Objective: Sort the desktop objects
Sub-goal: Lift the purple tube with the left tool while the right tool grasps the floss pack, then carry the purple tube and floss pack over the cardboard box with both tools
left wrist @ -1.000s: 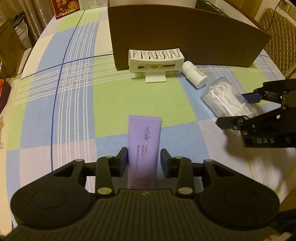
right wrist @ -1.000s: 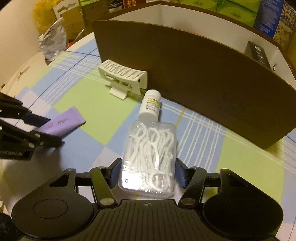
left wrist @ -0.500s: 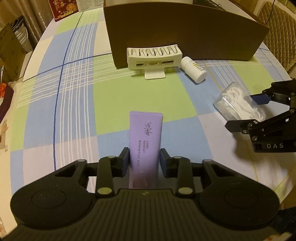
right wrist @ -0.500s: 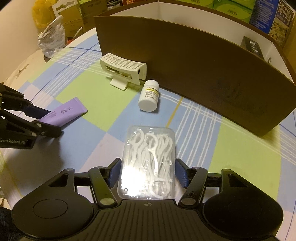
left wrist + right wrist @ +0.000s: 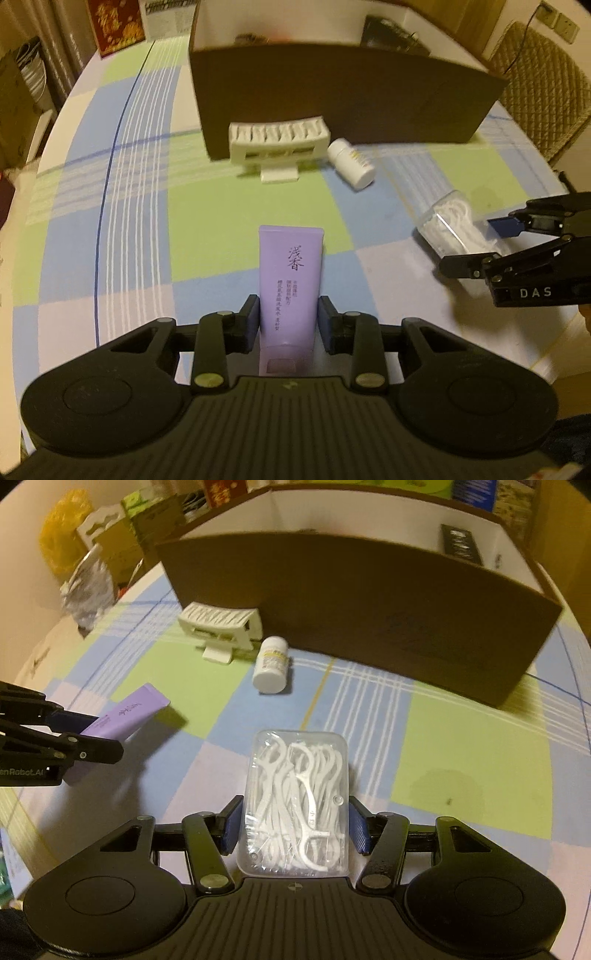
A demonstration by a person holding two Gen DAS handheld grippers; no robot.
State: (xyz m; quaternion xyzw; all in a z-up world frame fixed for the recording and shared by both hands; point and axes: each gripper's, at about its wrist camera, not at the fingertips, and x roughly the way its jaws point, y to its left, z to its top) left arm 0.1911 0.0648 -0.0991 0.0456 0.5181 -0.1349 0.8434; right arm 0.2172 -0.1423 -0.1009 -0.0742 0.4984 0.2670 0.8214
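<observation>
My left gripper [image 5: 288, 319] is shut on a purple tube [image 5: 290, 273] and holds it above the checked tablecloth; the tube also shows in the right wrist view [image 5: 127, 712]. My right gripper [image 5: 295, 829] is shut on a clear box of white floss picks [image 5: 297, 797], lifted off the cloth; the box also shows in the left wrist view [image 5: 448, 225]. A white bottle [image 5: 272, 664] lies on its side and a white rack [image 5: 221, 626] stands in front of the brown cardboard box [image 5: 369, 602].
The open cardboard box [image 5: 343, 96] spans the back of the table and holds dark items. A wicker chair [image 5: 543, 92] stands at the right. Bags and cartons [image 5: 88, 565] crowd the table's far left edge.
Both grippers have risen and drawn back with their objects; the tube and the floss box are lifted off the cloth. The box interior now shows.
</observation>
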